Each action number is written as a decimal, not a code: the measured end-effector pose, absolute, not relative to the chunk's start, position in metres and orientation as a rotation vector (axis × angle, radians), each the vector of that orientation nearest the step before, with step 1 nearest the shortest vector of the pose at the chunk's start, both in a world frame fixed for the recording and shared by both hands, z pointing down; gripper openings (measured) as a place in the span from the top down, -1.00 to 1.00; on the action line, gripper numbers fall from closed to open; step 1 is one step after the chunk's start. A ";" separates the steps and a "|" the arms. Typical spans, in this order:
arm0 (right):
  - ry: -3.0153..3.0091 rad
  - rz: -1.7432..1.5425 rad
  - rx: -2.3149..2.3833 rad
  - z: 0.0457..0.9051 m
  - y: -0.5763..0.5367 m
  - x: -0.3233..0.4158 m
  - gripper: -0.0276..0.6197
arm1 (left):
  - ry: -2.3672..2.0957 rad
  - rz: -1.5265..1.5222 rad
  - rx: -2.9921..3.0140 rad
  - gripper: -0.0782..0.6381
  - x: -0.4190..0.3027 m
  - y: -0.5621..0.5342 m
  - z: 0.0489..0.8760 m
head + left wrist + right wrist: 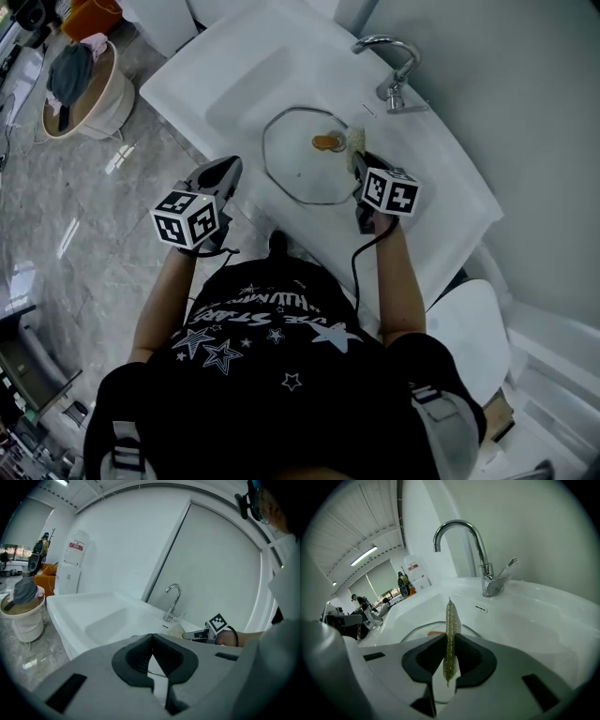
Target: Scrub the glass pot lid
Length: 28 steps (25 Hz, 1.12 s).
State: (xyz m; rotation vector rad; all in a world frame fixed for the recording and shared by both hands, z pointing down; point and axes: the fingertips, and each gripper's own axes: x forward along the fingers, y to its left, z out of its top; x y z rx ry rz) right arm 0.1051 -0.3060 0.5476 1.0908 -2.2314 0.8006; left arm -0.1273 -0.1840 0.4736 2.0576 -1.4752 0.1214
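The glass pot lid (298, 167) lies flat in the white sink basin (239, 94), its orange knob (327, 142) up. My right gripper (359, 157) hangs over the lid's right rim, shut on a greenish scouring pad (355, 140). In the right gripper view the pad (450, 634) stands edge-on between the jaws, with the lid (417, 631) just beyond it. My left gripper (228, 172) is held at the sink's front edge, left of the lid and apart from it. Its jaws (151, 649) are shut on nothing.
A chrome faucet (395, 67) stands at the sink's back rim, beyond the lid. On the tiled floor to the left, a round beige basket (82, 86) holds cloths. A white seat (469, 328) is at the right, beside the person.
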 end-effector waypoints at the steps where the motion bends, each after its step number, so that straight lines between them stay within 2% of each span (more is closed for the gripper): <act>1: -2.219 0.784 1.079 0.553 -0.311 0.105 0.72 | -1.469 0.126 2.055 0.76 -0.126 -0.188 0.475; 19: -1.947 0.663 1.002 0.600 -0.366 0.090 0.72 | -1.329 0.228 2.137 0.76 -0.141 -0.249 0.480; 28: -1.816 0.739 1.024 0.623 -0.379 0.077 0.72 | -1.167 0.266 2.208 0.76 -0.150 -0.288 0.490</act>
